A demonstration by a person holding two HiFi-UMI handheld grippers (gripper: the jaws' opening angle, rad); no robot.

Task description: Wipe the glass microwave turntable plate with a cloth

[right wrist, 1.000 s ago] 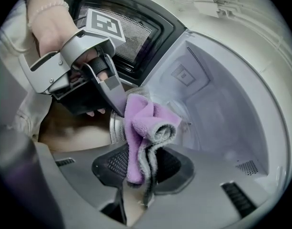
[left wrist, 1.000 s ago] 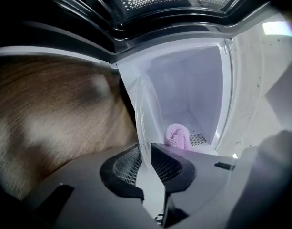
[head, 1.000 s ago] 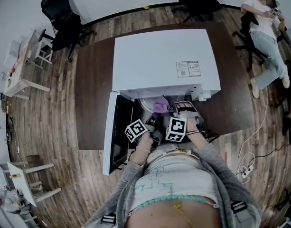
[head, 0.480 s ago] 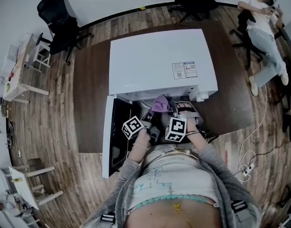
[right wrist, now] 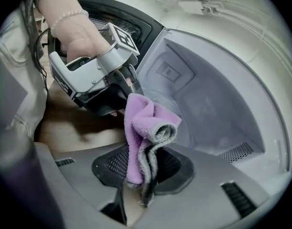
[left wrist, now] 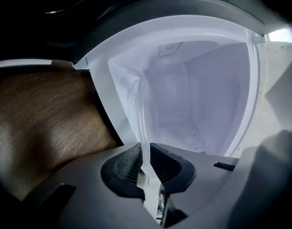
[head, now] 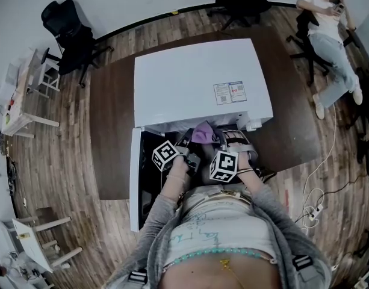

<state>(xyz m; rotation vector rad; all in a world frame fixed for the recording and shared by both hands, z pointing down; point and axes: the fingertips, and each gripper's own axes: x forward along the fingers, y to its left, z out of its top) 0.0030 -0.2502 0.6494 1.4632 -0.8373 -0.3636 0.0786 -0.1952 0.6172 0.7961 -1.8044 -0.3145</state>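
Observation:
The clear glass turntable plate (left wrist: 142, 113) stands on edge, and my left gripper (left wrist: 146, 163) is shut on its rim just in front of the open white microwave (head: 196, 83). My right gripper (right wrist: 143, 168) is shut on a folded purple and grey cloth (right wrist: 146, 128), which stands up out of the jaws. In the head view the cloth (head: 203, 132) sits at the mouth of the oven between the two grippers. The right gripper view shows the left gripper (right wrist: 129, 85) close to the cloth's upper left, with the cloth beside the plate's face.
The microwave's door (head: 135, 179) hangs open to the left over the dark wooden table (head: 112, 131). The white oven cavity (right wrist: 217, 109) lies right ahead. Office chairs (head: 70, 29) stand by the far wall, a person (head: 328, 35) sits at top right, and cables (head: 316, 209) lie on the floor.
My left gripper has carried the plate a little further toward the microwave's opening. The right gripper and its cloth have stayed in about the same place.

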